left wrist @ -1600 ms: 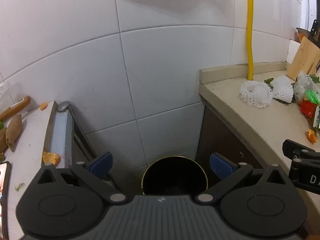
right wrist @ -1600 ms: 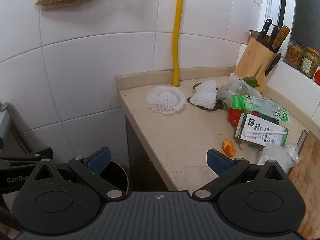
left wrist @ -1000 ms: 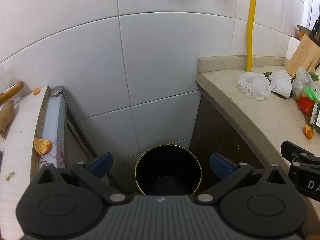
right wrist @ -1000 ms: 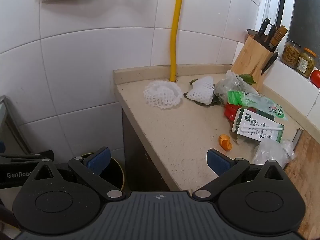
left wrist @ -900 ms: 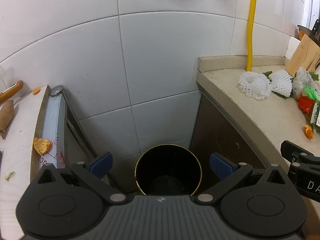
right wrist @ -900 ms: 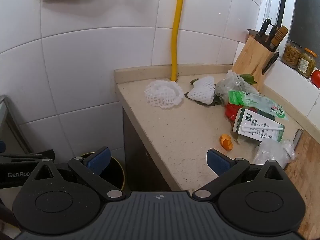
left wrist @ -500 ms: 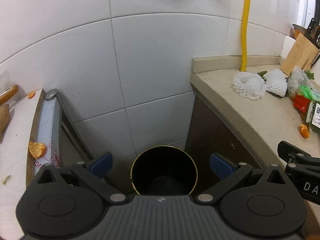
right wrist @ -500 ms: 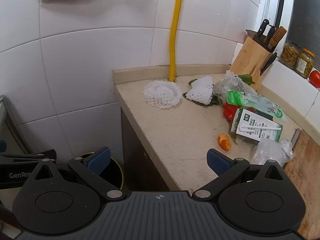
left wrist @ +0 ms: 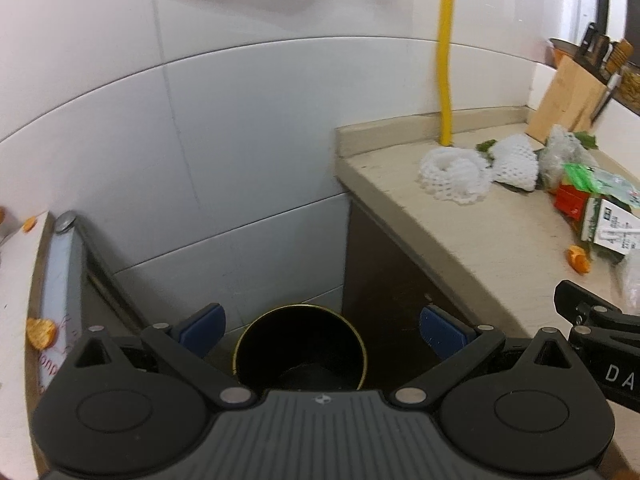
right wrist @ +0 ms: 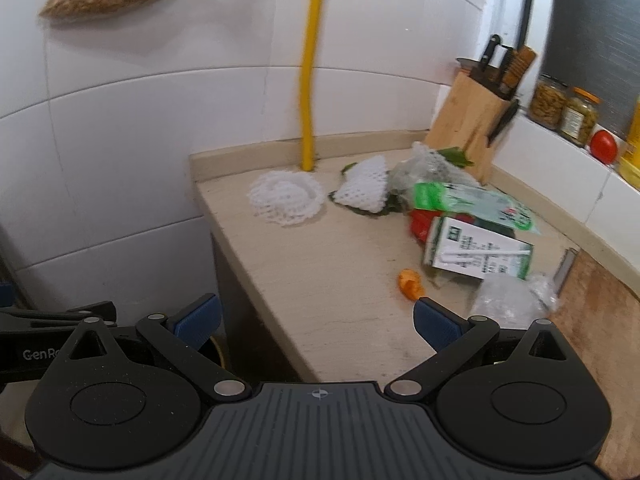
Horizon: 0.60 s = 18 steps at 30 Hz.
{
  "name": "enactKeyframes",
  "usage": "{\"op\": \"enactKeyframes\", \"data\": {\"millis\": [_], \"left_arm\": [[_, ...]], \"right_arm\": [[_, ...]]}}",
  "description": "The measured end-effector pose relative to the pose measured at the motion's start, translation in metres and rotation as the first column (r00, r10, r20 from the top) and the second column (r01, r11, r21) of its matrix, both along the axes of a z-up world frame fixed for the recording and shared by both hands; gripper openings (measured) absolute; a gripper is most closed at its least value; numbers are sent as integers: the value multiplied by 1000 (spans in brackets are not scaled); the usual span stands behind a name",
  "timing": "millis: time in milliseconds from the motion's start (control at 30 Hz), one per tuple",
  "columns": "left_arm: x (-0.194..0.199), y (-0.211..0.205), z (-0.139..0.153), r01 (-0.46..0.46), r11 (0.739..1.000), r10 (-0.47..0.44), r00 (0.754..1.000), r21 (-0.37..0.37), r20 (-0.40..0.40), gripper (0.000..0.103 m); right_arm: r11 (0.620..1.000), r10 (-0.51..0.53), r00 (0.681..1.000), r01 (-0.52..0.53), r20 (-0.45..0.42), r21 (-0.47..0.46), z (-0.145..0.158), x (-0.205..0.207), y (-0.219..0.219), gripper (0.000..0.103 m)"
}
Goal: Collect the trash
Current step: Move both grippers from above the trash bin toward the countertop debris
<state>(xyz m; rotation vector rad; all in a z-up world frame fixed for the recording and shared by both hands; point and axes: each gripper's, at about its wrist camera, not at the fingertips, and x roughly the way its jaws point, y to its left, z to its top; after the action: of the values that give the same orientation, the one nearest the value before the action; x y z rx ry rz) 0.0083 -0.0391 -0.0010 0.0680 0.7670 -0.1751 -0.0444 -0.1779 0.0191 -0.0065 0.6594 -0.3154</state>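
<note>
A black round bin (left wrist: 299, 346) stands on the floor between a cabinet and a white board; my left gripper (left wrist: 322, 326) hangs open above it, empty. My right gripper (right wrist: 316, 318) is open over the counter's (right wrist: 340, 280) near edge, nothing between its fingers. Trash lies on the counter: two white foam nets (right wrist: 286, 197) (right wrist: 364, 190), a green and white carton (right wrist: 478, 254), a green wrapper (right wrist: 472, 200), a red wrapper (right wrist: 420, 222), an orange peel (right wrist: 410, 282), a clear plastic bag (right wrist: 508, 298). In the left wrist view the same nets (left wrist: 454, 174), carton (left wrist: 612, 226) and peel (left wrist: 578, 258) show.
A wooden knife block (right wrist: 476, 124) stands at the counter's back corner, jars (right wrist: 564, 110) and a tomato (right wrist: 603, 145) on the ledge beside it. A yellow pipe (right wrist: 310, 68) runs up the tiled wall. Orange peel (left wrist: 40, 332) lies on the white board (left wrist: 16, 312) at left.
Both views have swung to the right: the counter and its trash sit more to the middle, and the bin has slid lower in the left wrist view. Both grippers stay open.
</note>
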Motion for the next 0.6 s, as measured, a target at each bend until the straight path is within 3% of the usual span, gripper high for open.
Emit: {"op": "enactKeyframes", "data": {"millis": [600], "left_arm": [[1, -67, 17, 97, 995, -98, 994, 8, 48, 100]], "right_arm": [[994, -105, 994, 105, 42, 5, 12, -15, -64, 103]]}}
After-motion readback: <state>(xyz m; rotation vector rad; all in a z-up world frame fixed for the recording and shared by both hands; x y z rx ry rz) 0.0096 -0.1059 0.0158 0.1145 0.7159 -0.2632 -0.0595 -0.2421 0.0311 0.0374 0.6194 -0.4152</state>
